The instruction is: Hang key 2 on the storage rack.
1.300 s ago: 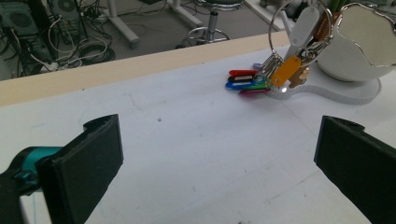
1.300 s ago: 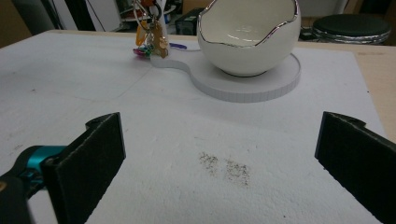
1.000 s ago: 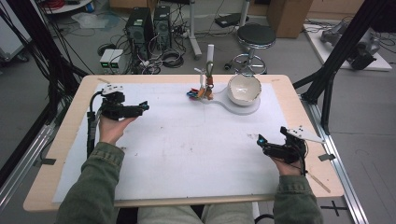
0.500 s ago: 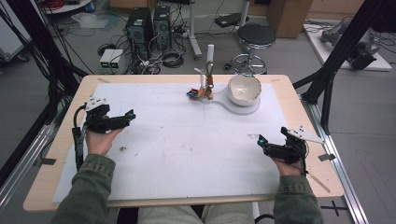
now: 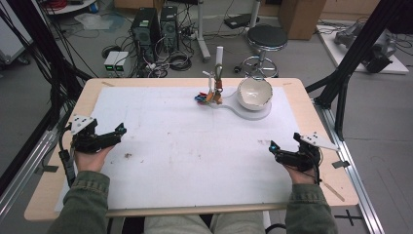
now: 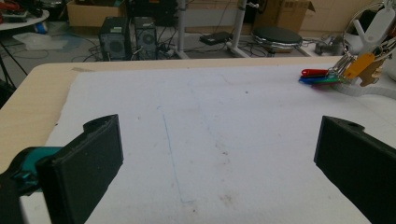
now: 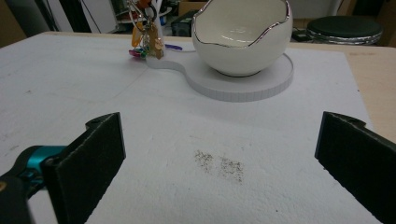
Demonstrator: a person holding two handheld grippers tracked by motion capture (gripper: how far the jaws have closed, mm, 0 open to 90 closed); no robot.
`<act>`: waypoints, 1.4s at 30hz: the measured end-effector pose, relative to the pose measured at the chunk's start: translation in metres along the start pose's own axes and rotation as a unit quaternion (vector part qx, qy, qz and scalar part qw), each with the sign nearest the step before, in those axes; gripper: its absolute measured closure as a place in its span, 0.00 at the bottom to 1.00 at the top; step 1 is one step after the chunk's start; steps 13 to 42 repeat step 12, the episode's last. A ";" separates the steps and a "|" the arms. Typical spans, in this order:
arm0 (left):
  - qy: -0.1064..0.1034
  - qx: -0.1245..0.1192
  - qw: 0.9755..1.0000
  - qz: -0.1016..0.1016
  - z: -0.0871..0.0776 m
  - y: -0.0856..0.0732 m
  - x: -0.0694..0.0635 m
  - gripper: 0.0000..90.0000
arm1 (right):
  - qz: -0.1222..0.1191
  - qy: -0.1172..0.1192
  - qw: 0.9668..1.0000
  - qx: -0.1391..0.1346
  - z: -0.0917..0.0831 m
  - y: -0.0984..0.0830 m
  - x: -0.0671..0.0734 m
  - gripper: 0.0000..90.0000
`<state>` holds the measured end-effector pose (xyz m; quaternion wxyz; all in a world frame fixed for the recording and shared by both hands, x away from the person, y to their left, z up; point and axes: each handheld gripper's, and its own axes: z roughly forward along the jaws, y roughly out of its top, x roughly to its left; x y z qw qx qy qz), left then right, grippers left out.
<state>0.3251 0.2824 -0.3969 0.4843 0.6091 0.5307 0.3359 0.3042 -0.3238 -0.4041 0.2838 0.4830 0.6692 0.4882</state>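
Jaws of both grippers stand wide apart with nothing between them. Left gripper [image 5: 113, 134] sits near the white mat's [image 5: 185, 161] left edge, right gripper [image 5: 278, 151] near its right. Bowl [image 5: 254, 92] and keys [image 5: 207, 97] rest at the far side, well apart from both.

The left gripper view's right edge cuts off the bowl [image 6: 391, 70] beside the keys [image 6: 348, 70].

On the desk [image 5: 319, 114] sit one white bowl [image 5: 254, 92], one white stand [image 5: 243, 111] and one bunch of keys [image 5: 208, 96].
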 end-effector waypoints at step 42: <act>-0.019 0.016 1.000 -0.006 -0.007 -0.016 0.006 0.02 | 0.001 0.010 1.000 -0.008 0.002 0.001 0.001 0.01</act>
